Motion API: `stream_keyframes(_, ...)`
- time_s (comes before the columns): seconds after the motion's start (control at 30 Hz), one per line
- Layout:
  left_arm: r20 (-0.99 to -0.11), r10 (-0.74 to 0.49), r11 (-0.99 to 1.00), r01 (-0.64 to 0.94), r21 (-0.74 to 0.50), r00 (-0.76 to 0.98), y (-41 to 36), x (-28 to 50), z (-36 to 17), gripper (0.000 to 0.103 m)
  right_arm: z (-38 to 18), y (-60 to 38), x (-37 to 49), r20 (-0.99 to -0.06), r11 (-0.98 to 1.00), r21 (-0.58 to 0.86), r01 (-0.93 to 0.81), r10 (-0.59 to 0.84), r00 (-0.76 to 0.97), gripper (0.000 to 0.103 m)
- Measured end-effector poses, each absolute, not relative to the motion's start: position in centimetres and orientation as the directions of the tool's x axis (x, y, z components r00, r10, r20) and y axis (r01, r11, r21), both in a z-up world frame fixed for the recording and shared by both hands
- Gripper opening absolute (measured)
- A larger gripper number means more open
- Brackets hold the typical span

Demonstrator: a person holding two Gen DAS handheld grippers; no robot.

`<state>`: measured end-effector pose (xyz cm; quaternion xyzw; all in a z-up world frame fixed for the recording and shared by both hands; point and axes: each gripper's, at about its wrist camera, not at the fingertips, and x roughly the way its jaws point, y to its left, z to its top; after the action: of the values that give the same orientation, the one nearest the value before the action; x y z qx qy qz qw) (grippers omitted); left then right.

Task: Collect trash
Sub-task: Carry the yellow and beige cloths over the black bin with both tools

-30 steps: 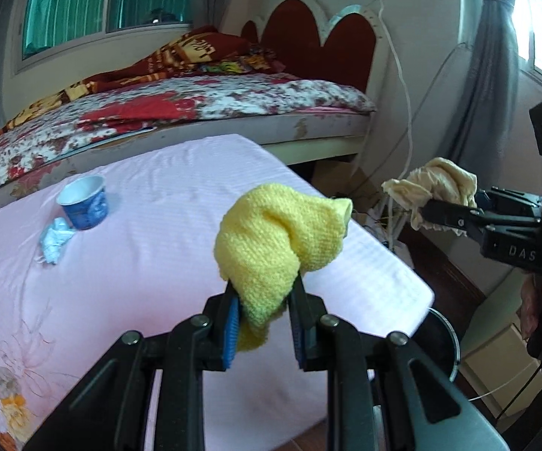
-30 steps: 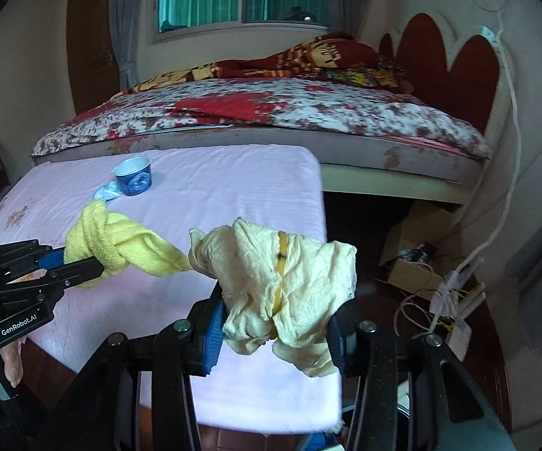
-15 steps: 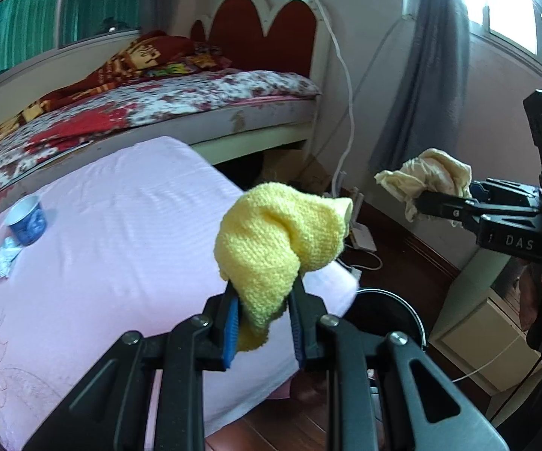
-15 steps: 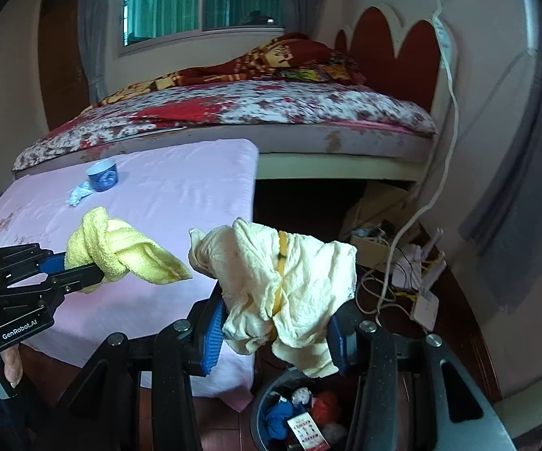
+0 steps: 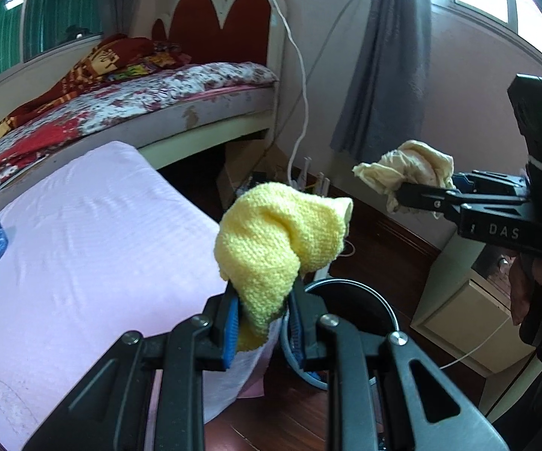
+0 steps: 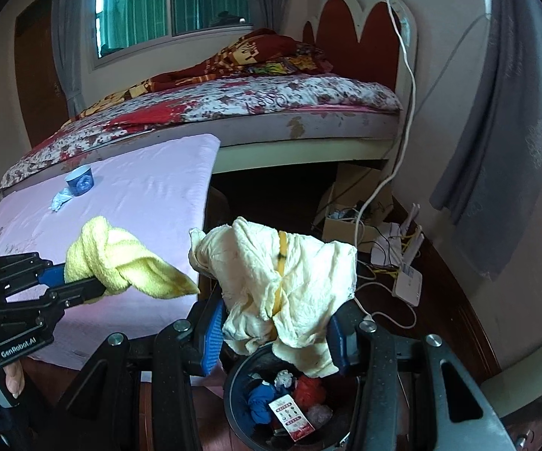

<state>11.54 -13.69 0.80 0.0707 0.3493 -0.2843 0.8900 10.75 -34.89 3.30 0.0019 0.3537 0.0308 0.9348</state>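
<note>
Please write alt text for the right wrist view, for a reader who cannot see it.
The right gripper holds a crumpled cream cloth above a dark trash bin with litter inside. At left, the left gripper holds a knotted yellow cloth beside a pink-covered table.

My left gripper (image 5: 264,323) clamps the knitted cloth (image 5: 278,240) above the table's (image 5: 83,248) right edge. My right gripper (image 6: 274,334) pinches the crumpled rag (image 6: 282,282) directly over the bin (image 6: 289,406). 1 cup (image 6: 80,180) stands far left on the table, the bed (image 6: 233,109) behind.
</note>
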Motion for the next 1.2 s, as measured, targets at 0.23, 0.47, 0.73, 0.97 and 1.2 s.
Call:
stream_keyframes(0.23,-0.684,-0.469,0.808,0.584,-0.078,0.558,-16.1,11.4,-0.3,0.024,2.1,-37.5,9.4,-0.675,0.999,0.028,-0.026,0.037,0.737,0.048)
stream_keyframes(0.47,-0.720,-0.482,0.777,0.624,-0.087,0.500,-18.8,10.3,-2.5,0.024,-0.4,-40.5,8.2,-0.713,0.999,0.037,0.012,0.018,0.701,0.048)
stream_keyframes(0.73,-0.763,-0.484,0.754,0.647,-0.115,0.428,-21.1,9.7,-5.2,0.024,-3.1,-42.1,7.4,-0.756,1.000,0.027,0.016,0.010,0.654,0.048)
stream_keyframes(0.97,-0.793,-0.476,0.750,0.647,-0.139,0.381,-22.4,10.0,-7.1,0.024,-5.8,-42.9,7.2,-0.793,0.999,0.034,0.009,0.021,0.609,0.048)
stream_keyframes(1.2,-0.818,-0.453,0.754,0.642,-0.140,0.354,-23.4,10.3,-8.9,0.024,-9.1,-42.2,7.8,-0.836,0.999,0.033,-0.034,0.046,0.548,0.048)
